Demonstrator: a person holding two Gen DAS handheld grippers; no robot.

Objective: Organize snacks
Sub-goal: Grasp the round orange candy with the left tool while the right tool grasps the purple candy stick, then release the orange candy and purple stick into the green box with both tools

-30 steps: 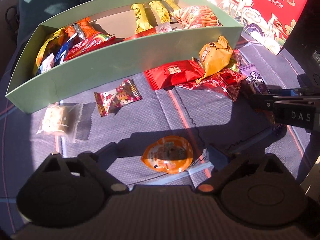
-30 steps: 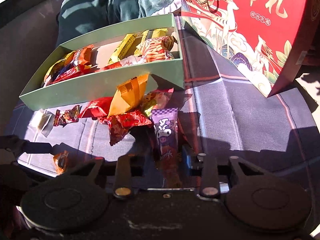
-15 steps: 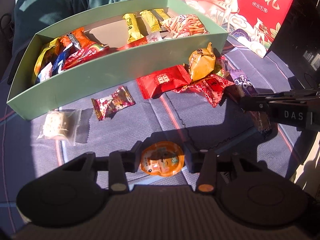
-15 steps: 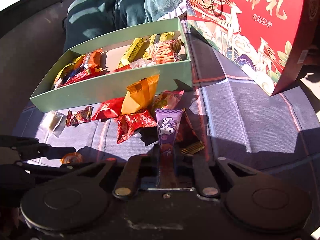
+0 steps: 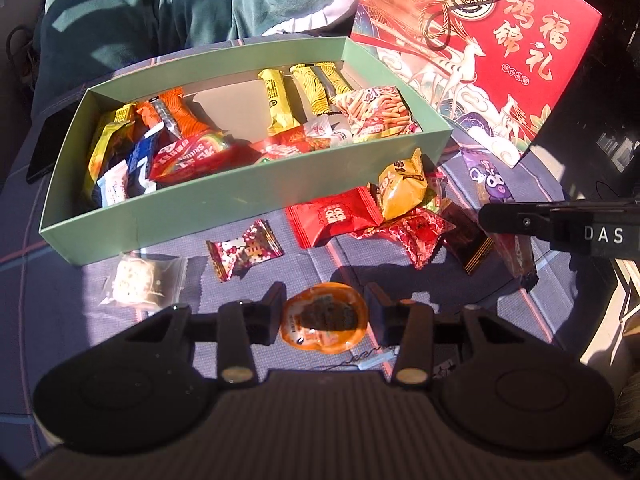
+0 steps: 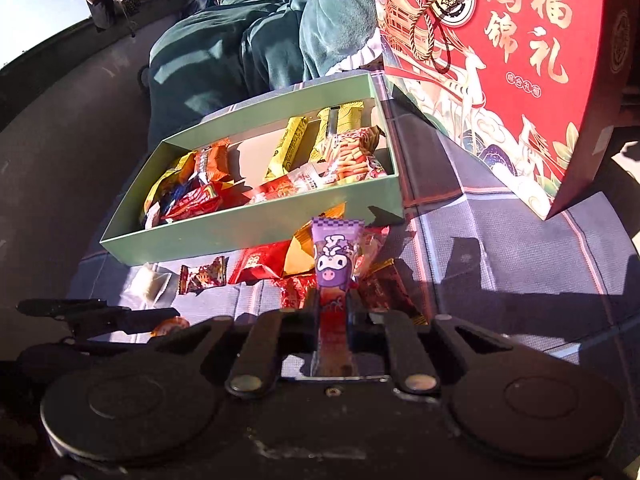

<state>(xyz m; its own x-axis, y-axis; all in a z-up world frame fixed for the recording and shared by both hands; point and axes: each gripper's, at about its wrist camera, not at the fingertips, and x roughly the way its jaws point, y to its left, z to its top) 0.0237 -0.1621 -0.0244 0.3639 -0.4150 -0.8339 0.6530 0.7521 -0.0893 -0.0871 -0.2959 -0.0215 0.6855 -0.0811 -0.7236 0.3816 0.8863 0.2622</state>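
A pale green box (image 5: 224,204) (image 6: 256,224) holds several snack packets. My left gripper (image 5: 325,312) is shut on an orange jelly cup (image 5: 324,322) and holds it just above the cloth. My right gripper (image 6: 331,312) is shut on a purple cartoon snack stick (image 6: 334,268), lifted in front of the box; it shows at the right of the left wrist view (image 5: 496,196). Loose on the cloth lie a red packet (image 5: 334,218), a yellow packet (image 5: 402,184), a pink-red candy (image 5: 244,250) and a white wrapped sweet (image 5: 140,280).
A tall red gift box (image 5: 500,52) (image 6: 520,72) stands at the back right. A person in green clothing (image 6: 248,44) sits behind the green box. A dark phone (image 5: 44,152) lies left of the box. A blue-grey cloth (image 6: 500,248) covers the table.
My left gripper closed on the orange jelly cup and lifted it. My right gripper closed on the purple snack stick and raised it off the pile.
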